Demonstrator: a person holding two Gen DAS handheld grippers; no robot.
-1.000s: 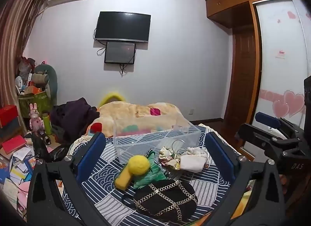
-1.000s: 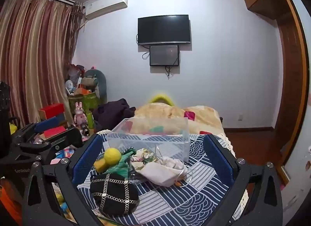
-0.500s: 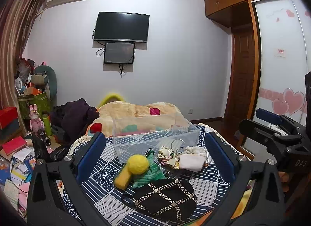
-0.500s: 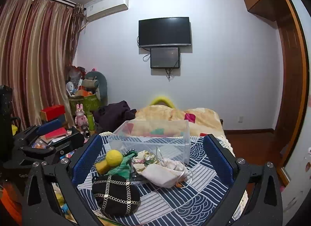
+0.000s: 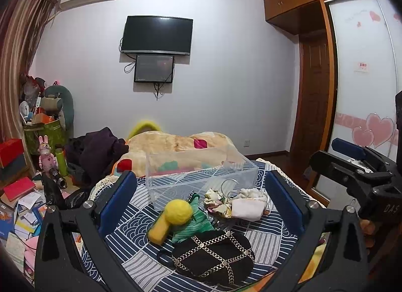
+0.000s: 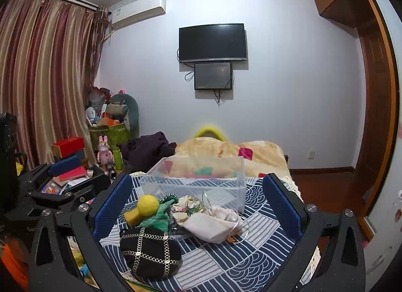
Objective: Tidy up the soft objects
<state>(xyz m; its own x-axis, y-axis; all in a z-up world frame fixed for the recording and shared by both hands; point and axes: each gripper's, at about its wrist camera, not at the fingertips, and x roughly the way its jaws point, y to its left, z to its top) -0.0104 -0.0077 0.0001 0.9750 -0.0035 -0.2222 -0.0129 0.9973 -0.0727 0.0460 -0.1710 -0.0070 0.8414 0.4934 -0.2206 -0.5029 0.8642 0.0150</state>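
Several soft items lie on a blue patterned cloth (image 5: 140, 231): a black hat with gold chains (image 5: 213, 256) (image 6: 150, 251), a yellow felt ball piece (image 5: 173, 216) (image 6: 144, 207), a green knit item (image 5: 196, 224), a floral scrunchie (image 5: 216, 199) and a white pouch (image 5: 247, 207) (image 6: 213, 225). An empty clear plastic box (image 5: 201, 174) (image 6: 198, 179) stands behind them. My left gripper (image 5: 201, 191) is open above the pile. My right gripper (image 6: 198, 191) is open above it too. Both hold nothing.
A quilt-covered bed (image 5: 176, 146) lies behind the box. Dark clothes (image 5: 98, 148) are heaped at its left. Books, boxes and toys (image 5: 20, 186) clutter the floor at left. A wardrobe (image 5: 364, 91) and door are at right. The right gripper shows in the left wrist view (image 5: 351, 163).
Both views have tilted slightly upward, so the pile sits a little lower in frame. Nothing on the cloth has moved.
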